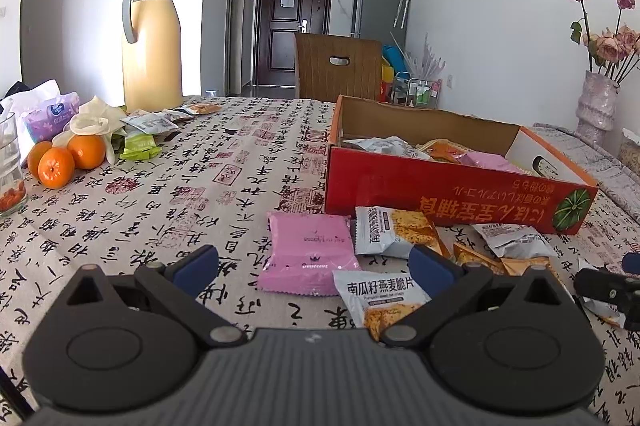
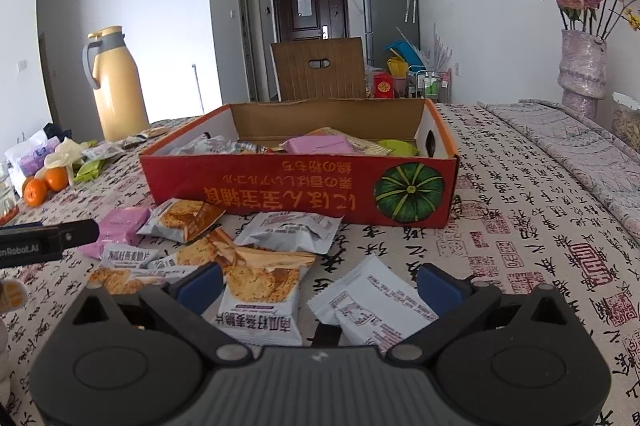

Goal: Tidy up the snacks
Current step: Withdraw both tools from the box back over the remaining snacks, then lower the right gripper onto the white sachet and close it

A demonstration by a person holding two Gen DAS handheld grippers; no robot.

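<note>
Here, the left gripper (image 1: 314,268) has its blue-padded fingers (image 1: 198,268) spread wide and grasping nothing, poised low over a pink snack packet (image 1: 306,254) and a white oat-crisp packet (image 1: 378,300) on the patterned tablecloth (image 1: 160,194). The right gripper (image 2: 320,284) is likewise released, its fingers (image 2: 202,282) either side of an orange-and-white crisp packet (image 2: 262,296) and a white packet (image 2: 374,308) lying face down. More loose packets lie scattered just in front of the red cardboard box (image 2: 304,190), which already holds several snacks. Further left sit oranges (image 1: 64,158), other wrappers and a yellow thermos jug (image 1: 152,42); a vase of dried roses (image 2: 582,66) stands at the right.
</note>
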